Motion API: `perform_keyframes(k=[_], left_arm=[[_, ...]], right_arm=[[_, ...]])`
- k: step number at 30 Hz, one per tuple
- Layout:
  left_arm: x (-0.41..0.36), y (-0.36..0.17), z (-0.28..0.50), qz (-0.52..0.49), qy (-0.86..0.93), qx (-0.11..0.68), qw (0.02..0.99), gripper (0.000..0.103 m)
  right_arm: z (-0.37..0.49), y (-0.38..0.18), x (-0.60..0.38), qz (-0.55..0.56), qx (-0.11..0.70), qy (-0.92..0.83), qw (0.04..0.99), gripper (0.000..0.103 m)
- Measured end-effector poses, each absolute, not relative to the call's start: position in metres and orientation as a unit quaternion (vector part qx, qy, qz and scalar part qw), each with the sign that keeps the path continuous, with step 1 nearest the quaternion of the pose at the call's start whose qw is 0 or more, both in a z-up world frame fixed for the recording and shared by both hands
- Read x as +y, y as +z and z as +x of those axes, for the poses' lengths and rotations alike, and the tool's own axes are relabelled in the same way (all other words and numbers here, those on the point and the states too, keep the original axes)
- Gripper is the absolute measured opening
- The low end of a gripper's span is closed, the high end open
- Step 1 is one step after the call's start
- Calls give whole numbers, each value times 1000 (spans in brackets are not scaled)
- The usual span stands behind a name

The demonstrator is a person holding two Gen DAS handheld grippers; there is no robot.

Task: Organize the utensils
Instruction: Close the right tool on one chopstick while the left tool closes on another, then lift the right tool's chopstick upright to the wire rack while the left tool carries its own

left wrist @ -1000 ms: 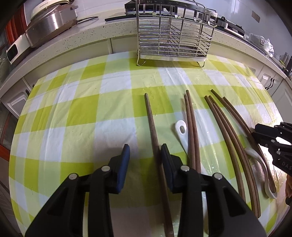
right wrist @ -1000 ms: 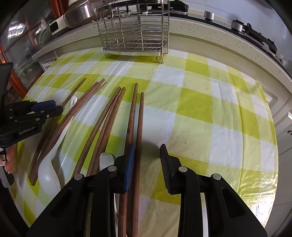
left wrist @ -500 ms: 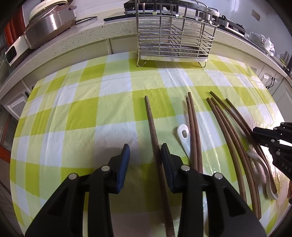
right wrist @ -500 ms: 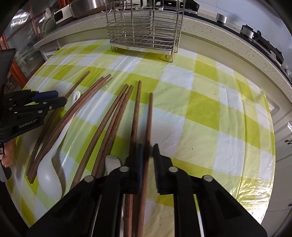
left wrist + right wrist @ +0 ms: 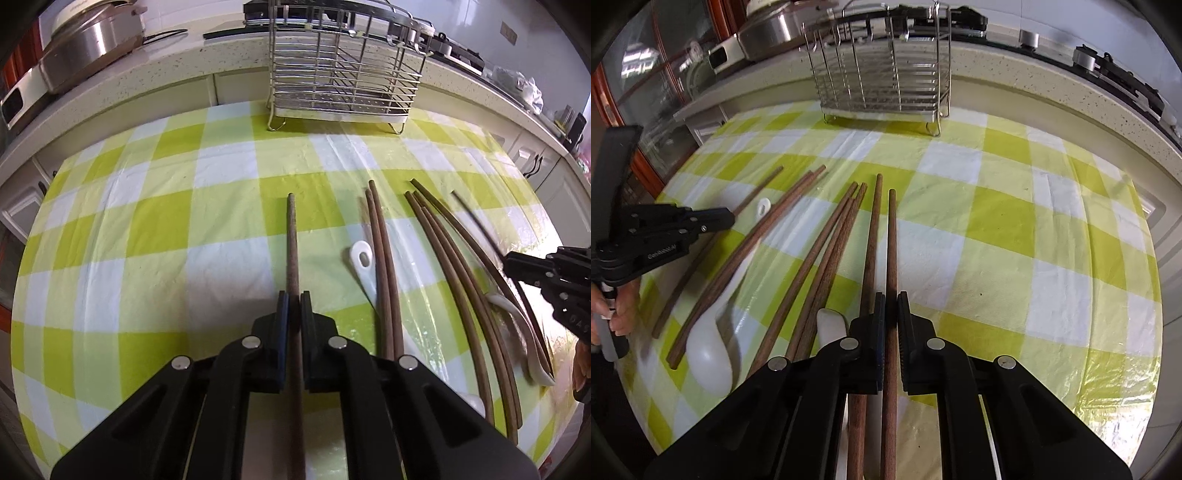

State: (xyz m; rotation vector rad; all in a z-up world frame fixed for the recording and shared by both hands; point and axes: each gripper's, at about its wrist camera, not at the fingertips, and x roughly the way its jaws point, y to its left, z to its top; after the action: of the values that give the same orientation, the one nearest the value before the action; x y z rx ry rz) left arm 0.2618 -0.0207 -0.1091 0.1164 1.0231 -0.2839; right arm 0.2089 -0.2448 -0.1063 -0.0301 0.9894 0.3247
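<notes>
My left gripper (image 5: 294, 295) is clamped on a single brown chopstick (image 5: 291, 236), the one lying farthest left on the green-and-white checked tablecloth (image 5: 155, 229); its pads press the stick from both sides, and the stick runs straight ahead toward the wire utensil rack (image 5: 343, 70) at the far edge of the table. My right gripper (image 5: 891, 295) is closed on another chopstick (image 5: 892, 236), the rightmost one of the row, which also points roughly toward the rack (image 5: 882, 74).

Between my two sticks the rest lie loose on the cloth: a neighbouring chopstick (image 5: 872, 229) just beside the one I hold on the right, a close bundle of three (image 5: 831, 236), and a further pair (image 5: 768, 229) fanning out to the left. A white spoon (image 5: 713, 347) lies under that pair with its bowl nearest me and its holed handle end showing beyond them (a second white piece (image 5: 831, 325) peeks out beside my right gripper, but I cannot tell what it is).

From the right wrist view I see a person's hand (image 5: 617, 306) on the left gripper's handle. A steel cooker (image 5: 92, 40) sits on the counter behind.
</notes>
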Motion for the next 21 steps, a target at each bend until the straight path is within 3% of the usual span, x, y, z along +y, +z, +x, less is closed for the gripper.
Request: perform_keyframes(k=[21], left_arm=[[-10, -33, 217, 41, -141, 397, 906, 6]], right_arm=[[186, -42, -269, 14, 367, 141, 919, 9]])
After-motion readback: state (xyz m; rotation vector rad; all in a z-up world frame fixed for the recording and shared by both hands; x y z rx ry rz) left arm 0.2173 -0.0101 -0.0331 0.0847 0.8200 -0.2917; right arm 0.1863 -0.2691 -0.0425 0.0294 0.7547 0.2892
